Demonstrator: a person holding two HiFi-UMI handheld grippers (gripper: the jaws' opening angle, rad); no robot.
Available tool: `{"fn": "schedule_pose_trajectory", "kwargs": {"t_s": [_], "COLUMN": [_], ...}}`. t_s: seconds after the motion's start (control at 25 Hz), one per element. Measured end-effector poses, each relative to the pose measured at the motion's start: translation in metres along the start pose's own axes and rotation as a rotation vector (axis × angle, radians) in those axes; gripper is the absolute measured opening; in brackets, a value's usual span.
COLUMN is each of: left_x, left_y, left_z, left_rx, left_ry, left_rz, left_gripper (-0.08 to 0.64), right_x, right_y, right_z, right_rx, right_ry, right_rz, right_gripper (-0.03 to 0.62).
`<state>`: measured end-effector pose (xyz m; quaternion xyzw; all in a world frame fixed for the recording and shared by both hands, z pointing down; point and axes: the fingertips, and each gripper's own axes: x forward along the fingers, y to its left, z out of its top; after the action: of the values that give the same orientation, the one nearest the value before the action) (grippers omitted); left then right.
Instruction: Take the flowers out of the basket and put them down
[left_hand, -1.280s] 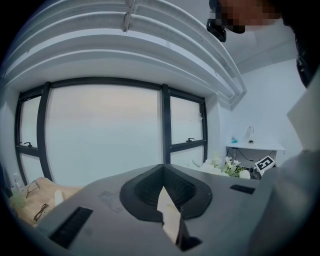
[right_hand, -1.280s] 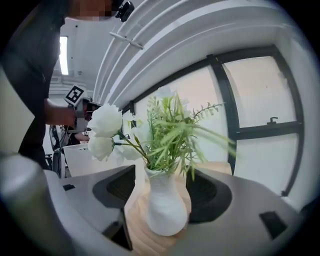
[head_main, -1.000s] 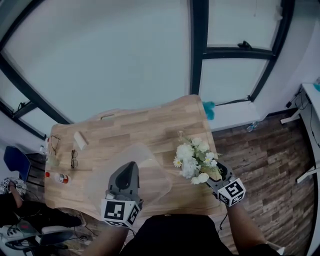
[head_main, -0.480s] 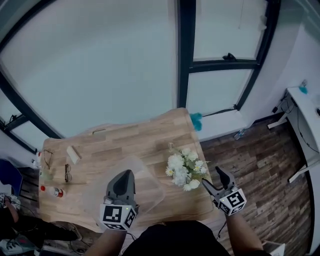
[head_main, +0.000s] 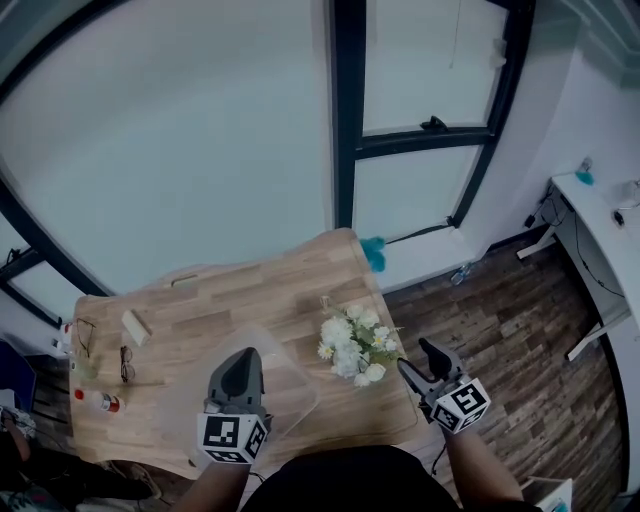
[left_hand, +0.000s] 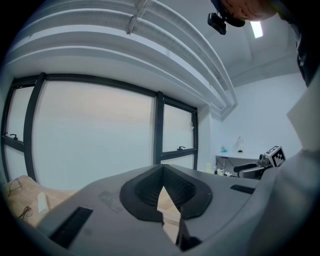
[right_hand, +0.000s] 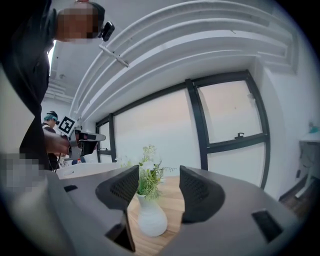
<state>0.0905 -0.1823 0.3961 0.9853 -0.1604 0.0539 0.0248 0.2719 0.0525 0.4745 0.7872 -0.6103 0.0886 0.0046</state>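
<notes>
The flowers (head_main: 352, 340) are out of the basket (head_main: 290, 388) and stand in a white vase (right_hand: 151, 216) on the wooden table (head_main: 250, 290), near its right edge and well toward my side. The vase is upright, so the long axis runs straight up: base on the wood, stems rising, white blooms and green sprigs on top.

My right gripper (head_main: 420, 358) hangs just off the table's right edge, over the plank floor, pointing at the vase. Its jaws have just been easing inward a little, yet they stand wide apart with nothing pinched; the vase stands ahead of the tips, untouched.

My left gripper (head_main: 240, 360) sits over the clear basket, jaws pressed together (whether the thin clear rim lies between them I cannot tell).

For room: bare wood stretches beyond the flowers to the far edge by the window, and between flowers and basket there is only a narrow strip. The table's left end is busier, with glasses (head_main: 125, 363), a small bottle (head_main: 97, 401) and a pale block (head_main: 133, 326).
</notes>
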Motion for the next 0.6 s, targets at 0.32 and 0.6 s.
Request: {"fn": "schedule_pose_trajectory", "kwargs": {"t_s": [0.32,0.6], "left_x": [-0.007,-0.013], "left_y": [0.006,0.009], "left_z": [-0.007,-0.026], "left_rx": [0.025,0.029], "left_ry": [0.002,0.042], "left_rz": [-0.001,-0.008], "left_gripper": [0.005,0.005], "right_x": [-0.003,-0.004], "right_y": [-0.006,-0.01], "right_z": [0.007,0.009], "right_rx": [-0.013,-0.076], "right_ry": [-0.01,0.006], "right_rz": [-0.073,-0.155], "right_gripper": [0.103,0.023]}}
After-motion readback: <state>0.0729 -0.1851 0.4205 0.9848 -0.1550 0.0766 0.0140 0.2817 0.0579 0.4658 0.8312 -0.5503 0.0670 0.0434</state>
